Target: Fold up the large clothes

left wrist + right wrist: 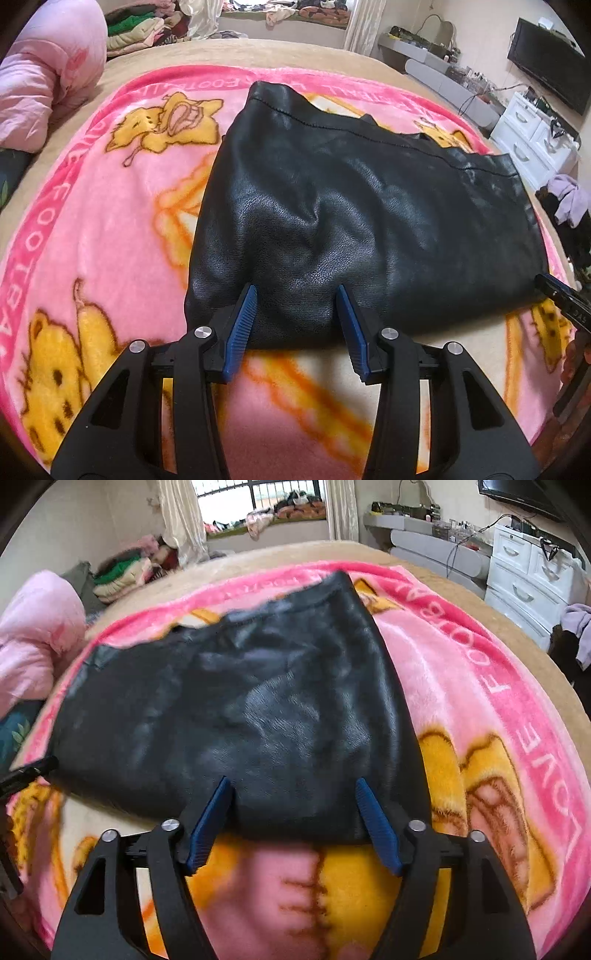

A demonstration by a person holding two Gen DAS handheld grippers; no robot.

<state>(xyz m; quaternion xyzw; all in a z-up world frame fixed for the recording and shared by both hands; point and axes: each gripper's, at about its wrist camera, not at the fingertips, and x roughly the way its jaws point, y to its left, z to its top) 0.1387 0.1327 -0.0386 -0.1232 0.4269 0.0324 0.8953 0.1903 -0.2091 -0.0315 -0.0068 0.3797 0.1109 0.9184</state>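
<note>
Left wrist view has the bed [229, 51] filling most of the picture, tan cover showing round the edges, and a big pink cartoon blanket [110, 229] spread over it with yellow bears and pink lettering along the border. Lying flat on that blanket, right in the middle, is the black leather garment [332, 206], folded over into a wide slab with a stitched hem along its far edge. A pink quilt [48, 81] is bunched up at the far left, a white dresser [532, 129] stands off to the right with a dark TV [550, 77] on the wall above it, and there's a heap of clothes [140, 27] at the back.

The left claw [295, 299] sits at the near edge of the garment, blue pads [242, 325] either side of a puckered bit of leather. The leather bulges up between them, so it looks pinched there.

Right wrist view, same garment [236, 716] from the other end. The right claw [291, 790] straddles the near edge with its jaws spread wide. The pads [376, 823] sit over the leather's edge, but I honestly can't tell whether they're squeezing it or just resting around it.
</note>
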